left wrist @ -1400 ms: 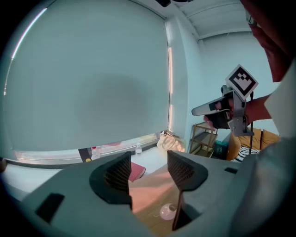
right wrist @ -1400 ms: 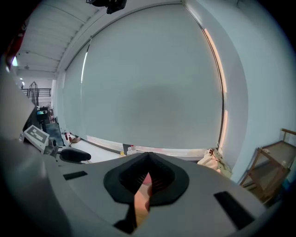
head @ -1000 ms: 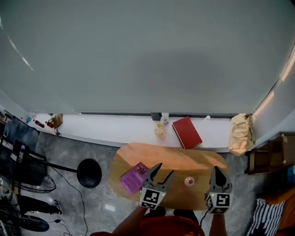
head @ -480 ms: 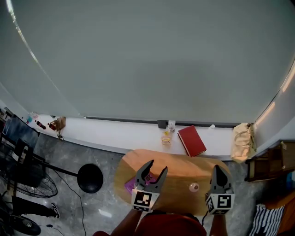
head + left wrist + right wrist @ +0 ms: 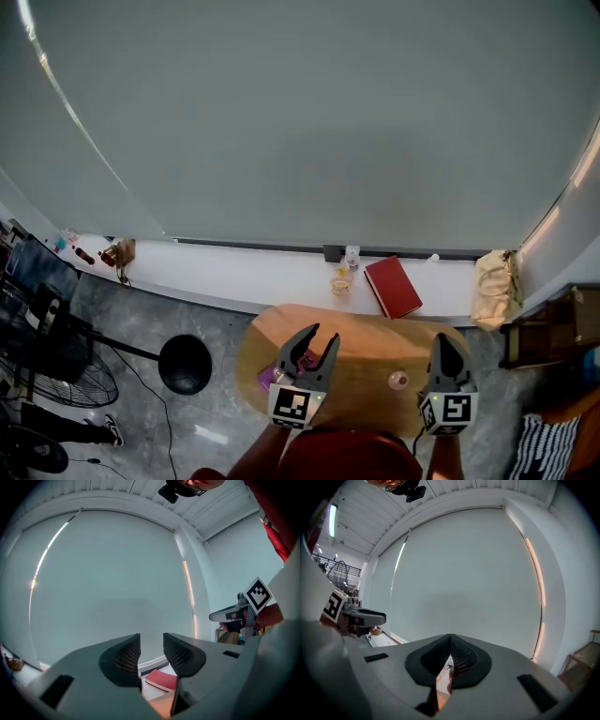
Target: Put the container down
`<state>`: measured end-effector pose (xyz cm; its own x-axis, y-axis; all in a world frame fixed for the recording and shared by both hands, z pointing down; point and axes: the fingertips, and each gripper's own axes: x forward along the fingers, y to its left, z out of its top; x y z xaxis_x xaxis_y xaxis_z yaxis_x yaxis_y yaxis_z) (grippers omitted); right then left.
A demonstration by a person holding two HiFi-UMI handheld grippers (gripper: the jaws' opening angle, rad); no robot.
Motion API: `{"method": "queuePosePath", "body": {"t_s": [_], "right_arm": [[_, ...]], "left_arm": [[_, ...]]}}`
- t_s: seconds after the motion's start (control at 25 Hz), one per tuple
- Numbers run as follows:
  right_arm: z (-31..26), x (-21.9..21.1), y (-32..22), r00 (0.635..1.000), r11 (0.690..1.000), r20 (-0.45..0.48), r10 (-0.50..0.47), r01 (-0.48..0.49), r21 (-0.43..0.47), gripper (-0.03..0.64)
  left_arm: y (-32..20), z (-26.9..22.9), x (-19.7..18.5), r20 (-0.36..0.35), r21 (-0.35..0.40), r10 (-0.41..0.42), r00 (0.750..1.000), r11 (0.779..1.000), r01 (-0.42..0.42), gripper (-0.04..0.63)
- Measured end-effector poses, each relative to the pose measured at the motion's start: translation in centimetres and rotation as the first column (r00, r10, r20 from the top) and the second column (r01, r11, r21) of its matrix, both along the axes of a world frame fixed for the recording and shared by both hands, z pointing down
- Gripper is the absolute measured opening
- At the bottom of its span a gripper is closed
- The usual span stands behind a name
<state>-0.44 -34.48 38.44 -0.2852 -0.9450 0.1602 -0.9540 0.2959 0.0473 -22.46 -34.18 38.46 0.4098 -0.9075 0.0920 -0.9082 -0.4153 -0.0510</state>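
One left hand-held gripper: released, jaws apart and just been closing partway, nothing between them. One right hand-held gripper: clenched, jaws pressed together on nothing. One small clear container: standing on the wooden tabletop between the two, nearer the right, touching neither. It is judged already set down, hence both held clear of it. One purple booklet: partly hidden behind the left. One red book: on the white ledge beyond, uninvolved.
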Motion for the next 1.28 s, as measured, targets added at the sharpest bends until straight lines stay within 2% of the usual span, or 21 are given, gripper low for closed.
{"method": "queuePosePath", "body": {"t_s": [0.2, 0.36, 0.6, 1.28], "right_arm": [[-0.1, 0.0, 0.3, 1.000, 1.000, 0.007, 0.001, -0.001, 0.000, -0.004], [-0.4, 0.3, 0.7, 1.000, 1.000, -0.010, -0.004, 0.004, 0.003, -0.005], [-0.3, 0.9, 0.7, 1.000, 1.000, -0.005, 0.003, -0.003, 0.012, -0.005], [-0.4, 2.4, 0.8, 1.000, 1.000, -0.015, -0.016, 0.016, 0.012, -0.003]], "left_arm": [[0.1, -0.2, 0.2, 0.011, 0.006, -0.005, 1.000, 1.000, 0.005, 0.056], [0.2, -0.1, 0.5, 0.025, 0.013, -0.007, 1.000, 1.000, 0.007, 0.008], [0.0, 0.4, 1.0, 0.036, -0.018, -0.026, 0.999, 0.999, 0.026, 0.006], [0.1, 0.5, 2.7, 0.025, -0.025, -0.038, 0.999, 0.999, 0.039, 0.008]]}}
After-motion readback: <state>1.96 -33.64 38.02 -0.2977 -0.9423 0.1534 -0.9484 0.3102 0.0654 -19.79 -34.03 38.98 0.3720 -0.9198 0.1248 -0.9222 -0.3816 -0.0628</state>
